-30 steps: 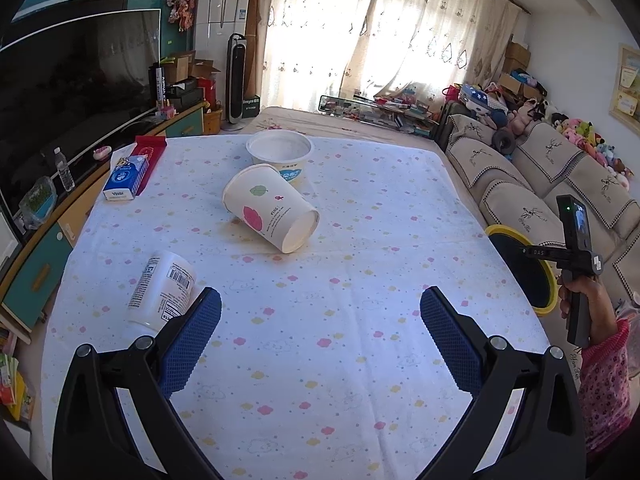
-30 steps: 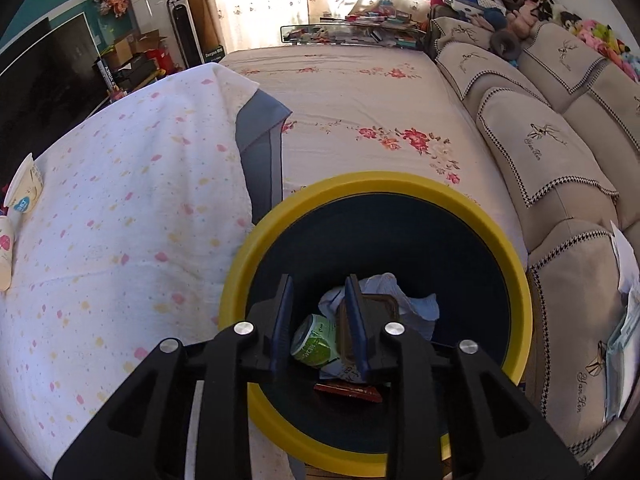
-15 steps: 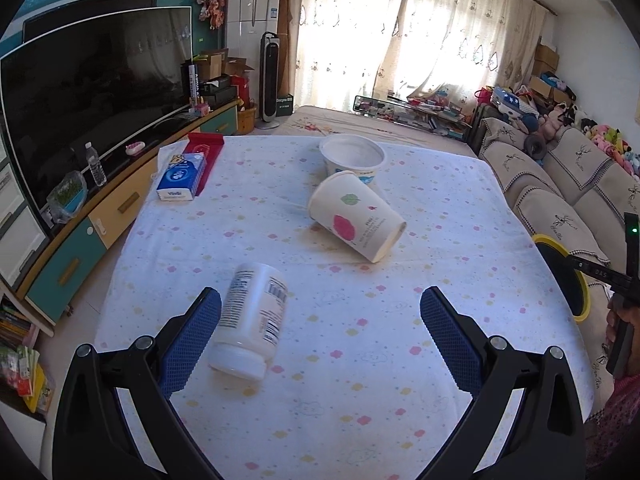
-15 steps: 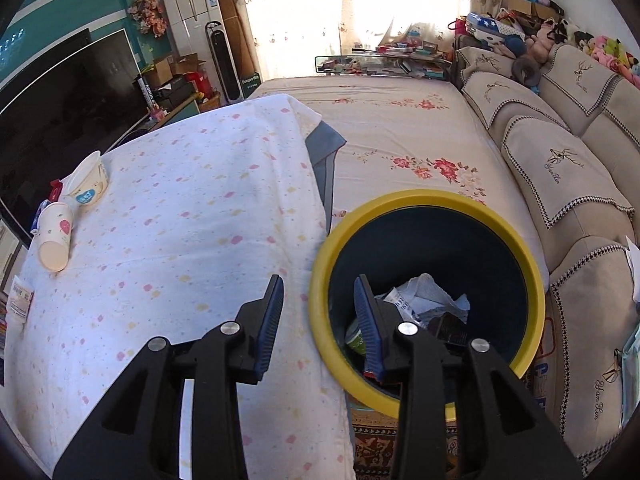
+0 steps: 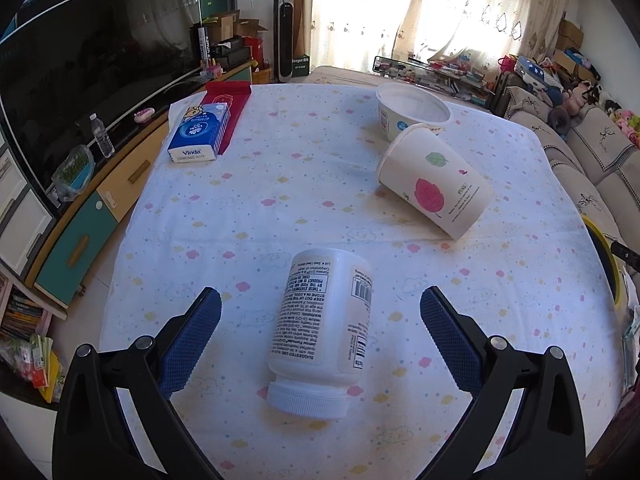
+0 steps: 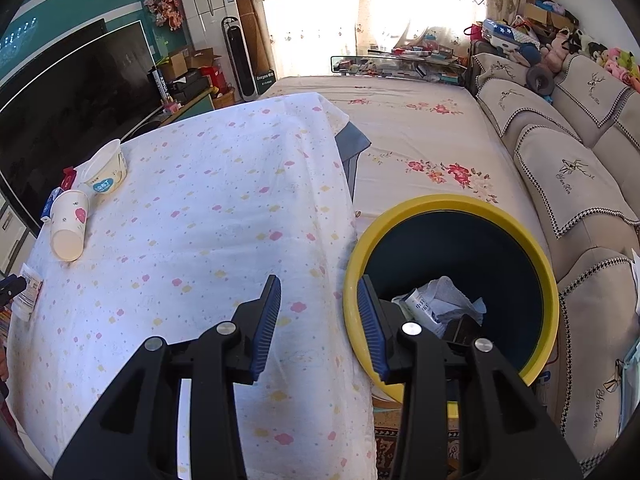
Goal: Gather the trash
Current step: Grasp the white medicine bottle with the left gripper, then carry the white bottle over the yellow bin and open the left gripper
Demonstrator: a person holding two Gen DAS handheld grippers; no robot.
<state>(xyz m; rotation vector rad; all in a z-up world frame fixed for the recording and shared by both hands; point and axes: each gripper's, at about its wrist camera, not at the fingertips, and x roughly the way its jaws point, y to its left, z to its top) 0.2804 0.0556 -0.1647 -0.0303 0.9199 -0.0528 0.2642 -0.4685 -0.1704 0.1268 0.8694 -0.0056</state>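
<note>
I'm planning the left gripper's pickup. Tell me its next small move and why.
Probably ease the left gripper down and forward until its open fingers straddle the white bottle, then close. The bottle lies on its side on the tablecloth, cap toward the camera, centred between the fingers but not yet touched.

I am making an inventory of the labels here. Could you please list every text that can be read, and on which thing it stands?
"Vinda": blue tissue pack on the table.
"FINE": lying paper cup with leaf prints; the smaller lines beside it are too small.
"WARNING", "KEEP OUT OF THE REACH": lying white bottle, seen upside down; the rest is too small.
White tub: blue label, unreadable.
Tower fan: base sign blurred.
</note>
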